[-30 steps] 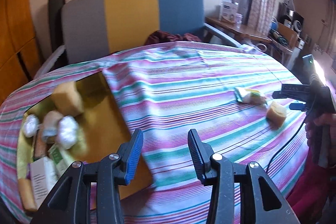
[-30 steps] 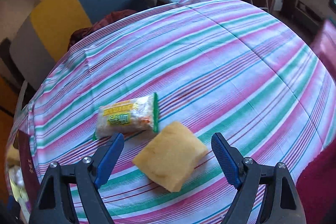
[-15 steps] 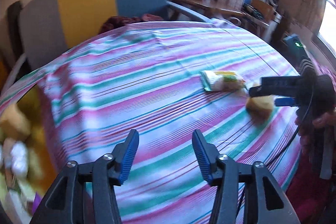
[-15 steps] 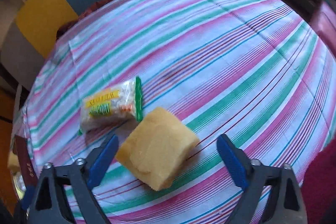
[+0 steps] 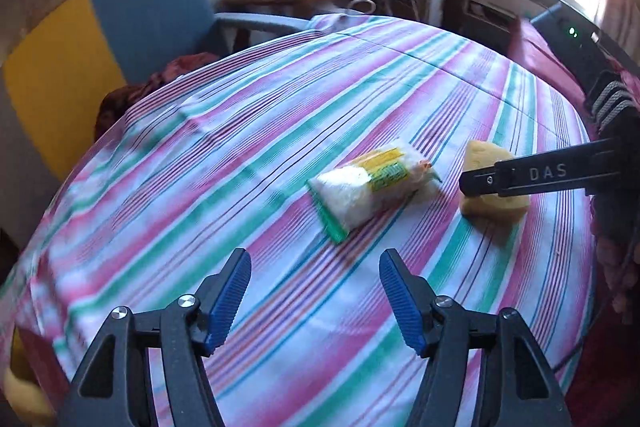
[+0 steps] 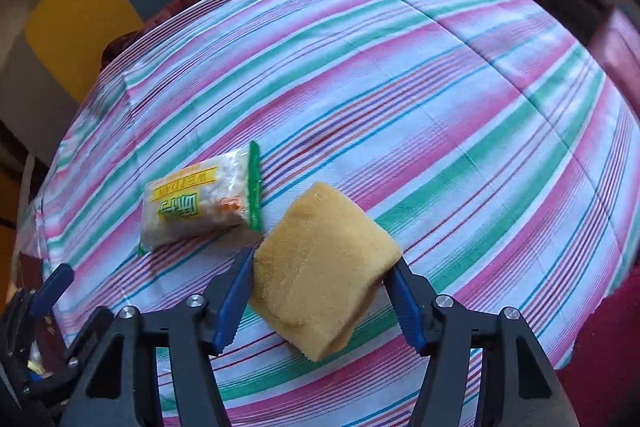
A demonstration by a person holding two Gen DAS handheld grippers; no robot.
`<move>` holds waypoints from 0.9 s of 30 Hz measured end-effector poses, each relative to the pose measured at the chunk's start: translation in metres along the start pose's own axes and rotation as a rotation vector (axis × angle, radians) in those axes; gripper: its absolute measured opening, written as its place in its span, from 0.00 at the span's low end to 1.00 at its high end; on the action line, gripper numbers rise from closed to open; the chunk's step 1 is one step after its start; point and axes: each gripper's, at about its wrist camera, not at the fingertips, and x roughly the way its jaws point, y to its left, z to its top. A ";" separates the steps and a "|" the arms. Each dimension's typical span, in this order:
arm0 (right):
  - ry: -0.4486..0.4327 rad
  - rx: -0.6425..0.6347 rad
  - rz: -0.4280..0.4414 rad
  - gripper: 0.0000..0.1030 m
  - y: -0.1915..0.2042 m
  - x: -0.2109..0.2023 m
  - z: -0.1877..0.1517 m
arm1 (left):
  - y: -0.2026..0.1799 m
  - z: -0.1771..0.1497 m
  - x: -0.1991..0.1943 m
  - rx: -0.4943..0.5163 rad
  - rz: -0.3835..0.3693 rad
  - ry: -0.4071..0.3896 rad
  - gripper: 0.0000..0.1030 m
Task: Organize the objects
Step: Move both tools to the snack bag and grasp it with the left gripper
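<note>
On the striped tablecloth (image 6: 440, 75) near its front edge, the right gripper (image 6: 320, 291) has the yellow sponge (image 6: 320, 267) between its blue pads; its jaws have just been closing, and both pads now touch the sponge's sides, so it grips the sponge. The sponge sits tilted, one corner pointing toward the camera, its underside at or just above the cloth; I cannot tell whether it is lifted clear. Just beside it, to the left in the right wrist view, lies a snack packet (image 6: 200, 203) with a clear wrapper, a yellow label and a green sealed edge; that edge is very near the sponge's corner, though contact cannot be told

From the left wrist view, the left gripper (image 5: 316, 291) hangs over bare cloth (image 5: 248, 131), angled downward, its jaws wide apart with nothing between them; they have just been opening. Ahead of it lies the same packet (image 5: 368, 187), and beyond that to the right the sponge (image 5: 492, 183), partly hidden by a black finger of the right gripper (image 5: 480, 183) that crosses in front of it. The person's hand (image 5: 620, 267) shows at the right edge, blurred

Behind the table stands a chair (image 5: 148, 11) with blue and yellow panels, a dark red cloth (image 5: 176, 71) heaped on its seat
</note>
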 end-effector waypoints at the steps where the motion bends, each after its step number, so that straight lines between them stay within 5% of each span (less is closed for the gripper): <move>1: -0.001 0.030 0.005 0.67 -0.003 0.000 0.001 | -0.005 0.006 0.006 0.034 -0.015 0.004 0.66; 11: -0.034 0.152 0.065 0.80 -0.026 -0.006 0.002 | -0.033 0.040 0.051 0.292 -0.095 0.051 0.66; 17: -0.037 0.231 0.117 0.86 -0.039 -0.008 0.001 | -0.042 0.051 0.070 0.347 -0.140 0.079 0.66; 20: -0.039 0.232 0.122 0.86 -0.039 -0.009 0.000 | -0.041 0.052 0.080 0.297 -0.143 0.087 0.66; 24: -0.045 0.242 0.124 0.86 -0.040 -0.010 0.000 | -0.028 0.045 0.076 0.142 -0.197 0.078 0.44; 27: -0.052 0.241 0.125 0.86 -0.040 -0.011 -0.001 | -0.020 0.027 0.065 0.048 -0.163 0.055 0.42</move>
